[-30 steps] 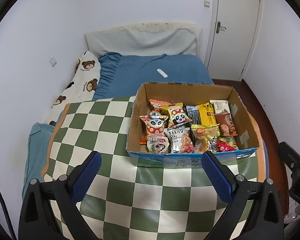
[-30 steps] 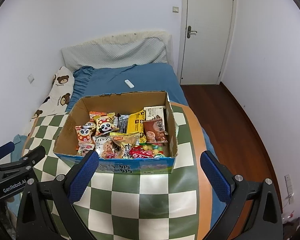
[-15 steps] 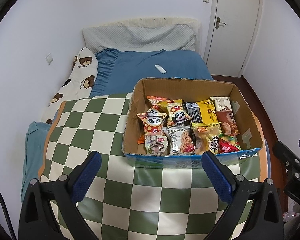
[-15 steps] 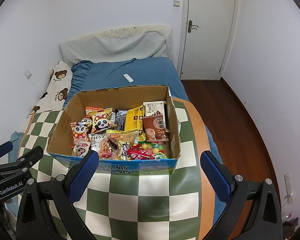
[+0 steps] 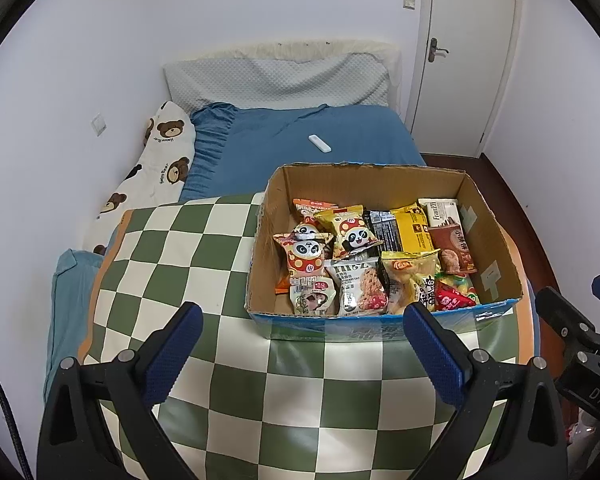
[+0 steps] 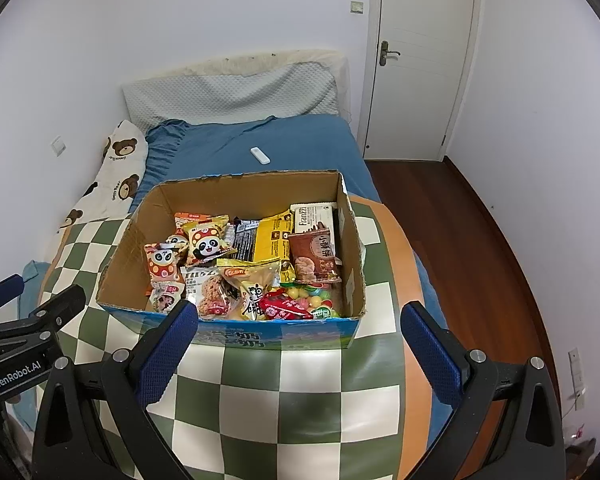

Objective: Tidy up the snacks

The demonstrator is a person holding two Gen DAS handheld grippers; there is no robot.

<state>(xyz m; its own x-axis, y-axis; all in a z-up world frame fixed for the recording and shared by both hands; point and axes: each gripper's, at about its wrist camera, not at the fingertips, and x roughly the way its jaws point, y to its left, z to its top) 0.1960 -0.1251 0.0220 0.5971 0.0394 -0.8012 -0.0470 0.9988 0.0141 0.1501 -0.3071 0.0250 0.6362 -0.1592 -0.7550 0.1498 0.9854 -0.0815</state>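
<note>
Snack box [image 5: 380,322] beyond both grippers' spread fingers [image 5: 172,350]

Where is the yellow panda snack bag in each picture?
Left wrist view: the yellow panda bag lies in the box, left of middle, towards the back, just right of the red panda bag.
Right wrist view: the yellow panda bag lies in the box's left half, near the back.
Shared landmark: the white remote on the blue bed, behind the box in both views.
</note>
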